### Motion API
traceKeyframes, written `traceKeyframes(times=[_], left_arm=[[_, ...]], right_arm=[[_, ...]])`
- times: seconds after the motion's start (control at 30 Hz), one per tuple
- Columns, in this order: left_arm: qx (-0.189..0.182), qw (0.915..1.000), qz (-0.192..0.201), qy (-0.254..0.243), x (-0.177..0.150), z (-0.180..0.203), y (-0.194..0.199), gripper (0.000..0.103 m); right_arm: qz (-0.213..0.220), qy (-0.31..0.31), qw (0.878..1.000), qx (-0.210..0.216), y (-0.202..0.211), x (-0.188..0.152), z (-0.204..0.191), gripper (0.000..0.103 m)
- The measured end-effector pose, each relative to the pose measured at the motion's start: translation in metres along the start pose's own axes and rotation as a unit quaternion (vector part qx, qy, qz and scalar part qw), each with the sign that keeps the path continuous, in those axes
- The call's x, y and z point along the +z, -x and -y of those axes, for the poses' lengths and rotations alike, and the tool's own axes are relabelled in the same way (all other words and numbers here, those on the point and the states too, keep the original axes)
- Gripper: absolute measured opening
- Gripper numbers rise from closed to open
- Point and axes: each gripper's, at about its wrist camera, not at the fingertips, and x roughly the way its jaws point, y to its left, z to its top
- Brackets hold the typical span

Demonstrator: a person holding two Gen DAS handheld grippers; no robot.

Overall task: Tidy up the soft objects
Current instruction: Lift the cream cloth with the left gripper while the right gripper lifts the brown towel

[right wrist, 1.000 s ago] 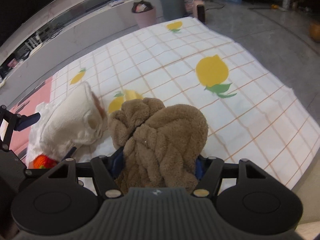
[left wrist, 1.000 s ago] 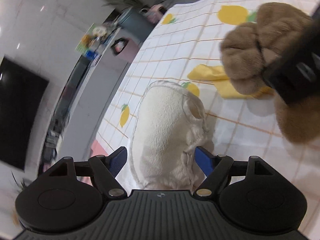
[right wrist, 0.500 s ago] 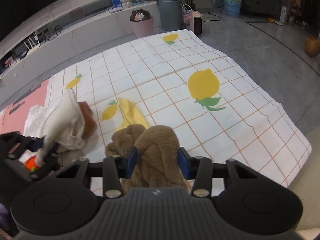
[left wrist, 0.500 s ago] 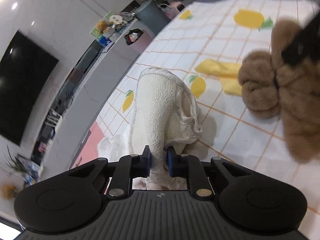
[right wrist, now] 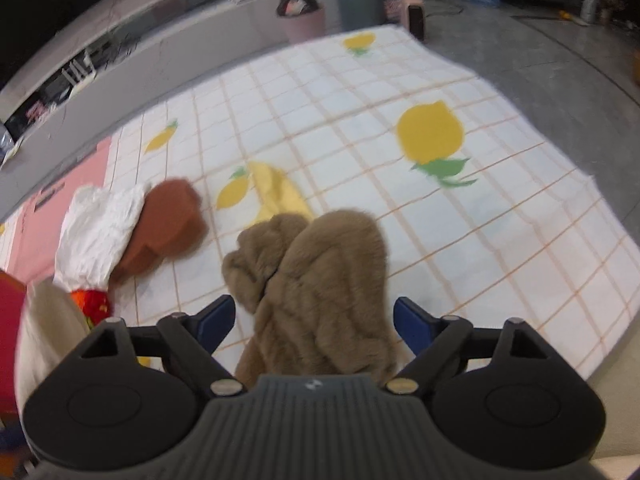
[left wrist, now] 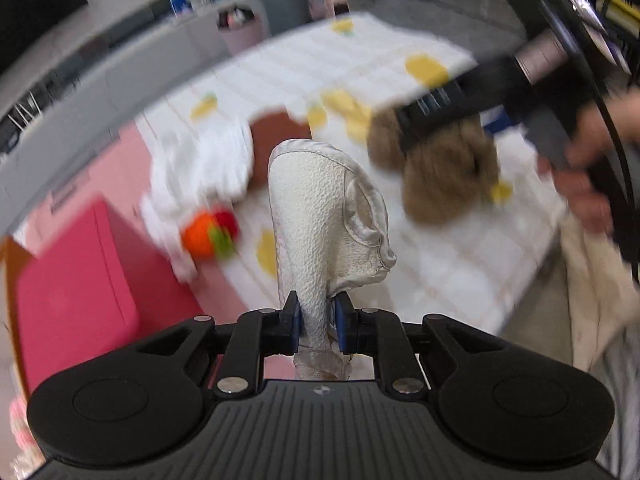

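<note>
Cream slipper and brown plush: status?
Left gripper shut on cream slipper. Right gripper opening, brown plush between jaws. Nothing blocking.

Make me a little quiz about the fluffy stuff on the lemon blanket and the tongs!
1. True or false: the left tongs pinch the cream slipper.
2. Which soft thing lies between the fingers of the right tongs as they open?
A. the brown furry slipper
B. the white cloth
C. the orange plush toy
3. Fill in: the yellow cloth lies on the checked blanket printed with ____.

Key: 1 true. 2 A; the blue pads stand clear of it on both sides. 3 lemons.
</note>
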Motion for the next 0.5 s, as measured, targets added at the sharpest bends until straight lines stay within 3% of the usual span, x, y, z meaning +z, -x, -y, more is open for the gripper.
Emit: traceKeyframes(times=[0.07, 0.13, 0.23, 0.43, 0.5], left_arm=[[-0.001, 0.9998, -0.016, -0.012, -0.009, 0.001, -0.010, 0.027], [-0.024, 0.9990, -0.025, -0.028, -0.014, 0.000, -0.017, 0.046], [-0.029, 0.9987, -0.020, -0.037, -0.013, -0.001, -0.024, 0.064], [0.009, 0.9966, -0.017, -0.081, -0.001, 0.010, -0.043, 0.081], [0.008, 0.9960, -0.018, -0.087, 0.003, 0.012, -0.051, 0.082]], right_arm=[[-0.006, 0.011, 1.000, -0.012, -0.010, -0.002, -0.005, 0.093], [-0.006, 0.031, 0.999, -0.027, -0.017, -0.005, -0.011, 0.093], [-0.014, 0.060, 0.997, -0.052, -0.028, -0.009, -0.016, 0.093], [-0.017, 0.071, 0.995, -0.068, -0.035, -0.007, -0.019, 0.092], [-0.015, 0.071, 0.995, -0.069, -0.035, -0.006, -0.019, 0.092]])
